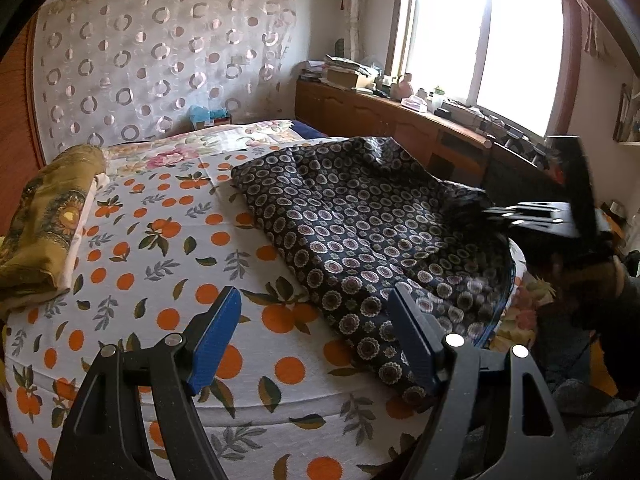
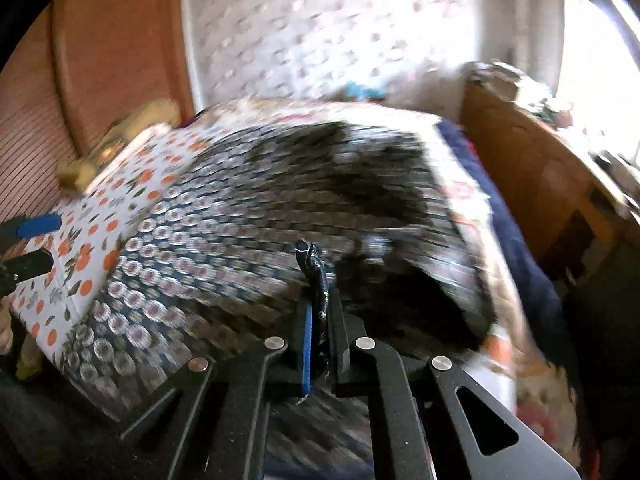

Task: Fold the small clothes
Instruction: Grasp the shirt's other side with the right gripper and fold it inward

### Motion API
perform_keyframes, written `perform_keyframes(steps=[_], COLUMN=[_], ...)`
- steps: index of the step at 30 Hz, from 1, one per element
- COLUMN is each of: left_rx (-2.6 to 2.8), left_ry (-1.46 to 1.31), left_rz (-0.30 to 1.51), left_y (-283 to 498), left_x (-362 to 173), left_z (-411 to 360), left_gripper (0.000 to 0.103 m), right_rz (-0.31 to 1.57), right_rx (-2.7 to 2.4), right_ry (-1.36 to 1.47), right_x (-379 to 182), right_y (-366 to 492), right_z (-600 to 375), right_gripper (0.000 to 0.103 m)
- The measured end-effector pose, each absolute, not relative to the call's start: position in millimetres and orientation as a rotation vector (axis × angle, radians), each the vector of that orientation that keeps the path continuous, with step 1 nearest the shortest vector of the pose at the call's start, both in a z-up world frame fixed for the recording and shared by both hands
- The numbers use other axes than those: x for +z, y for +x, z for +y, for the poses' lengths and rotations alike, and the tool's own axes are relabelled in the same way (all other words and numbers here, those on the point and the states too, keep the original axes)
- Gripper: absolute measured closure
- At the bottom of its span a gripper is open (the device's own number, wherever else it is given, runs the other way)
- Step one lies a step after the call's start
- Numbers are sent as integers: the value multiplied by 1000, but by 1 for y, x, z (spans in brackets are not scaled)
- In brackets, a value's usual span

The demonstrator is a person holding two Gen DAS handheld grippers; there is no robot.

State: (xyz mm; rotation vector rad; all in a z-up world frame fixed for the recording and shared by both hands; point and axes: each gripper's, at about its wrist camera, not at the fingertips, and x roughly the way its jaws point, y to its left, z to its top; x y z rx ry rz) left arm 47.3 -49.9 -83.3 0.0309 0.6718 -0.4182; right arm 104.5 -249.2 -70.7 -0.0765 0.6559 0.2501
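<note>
A dark navy garment (image 1: 352, 224) with a small round flower print lies spread on the bed's orange-print sheet (image 1: 160, 240). My left gripper (image 1: 316, 340) is open and empty, hovering over the garment's near corner and the sheet. My right gripper (image 1: 520, 216) shows at the right edge of the left wrist view, at the garment's right edge. In the blurred right wrist view my right gripper (image 2: 320, 300) is shut on a bunched edge of the garment (image 2: 248, 216), which stretches away across the bed. The left gripper's blue finger (image 2: 38, 226) shows at the far left.
A folded olive-gold cloth (image 1: 44, 220) lies on the bed's left side. A wooden cabinet (image 1: 400, 120) with clutter runs under the window at the right. A circle-print curtain (image 1: 160, 48) hangs behind the bed.
</note>
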Motion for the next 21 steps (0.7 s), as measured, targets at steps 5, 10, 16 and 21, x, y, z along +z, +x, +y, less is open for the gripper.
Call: perform_keyframes(steps=[5,10,16,21], left_rx=[-430,-432,-426,-422], left_ry=[40,55,42,35], left_rz=[678,682,695,702], left_y=[48,51,56,62], left_x=[-84,-85,-89,-92], left_z=[-58,-66,-68,-71], left_gripper=[26,26,26,26], right_rz=[678,668,589,550], right_rx=[195,192,167,211], right_ry=[-10,-28,-54,-73], right_x=[-76,-73,-52,-41], right_y=[69,56,64,100], right_z=[-290,-290,-288,-285], right_gripper=[98,85,51,51])
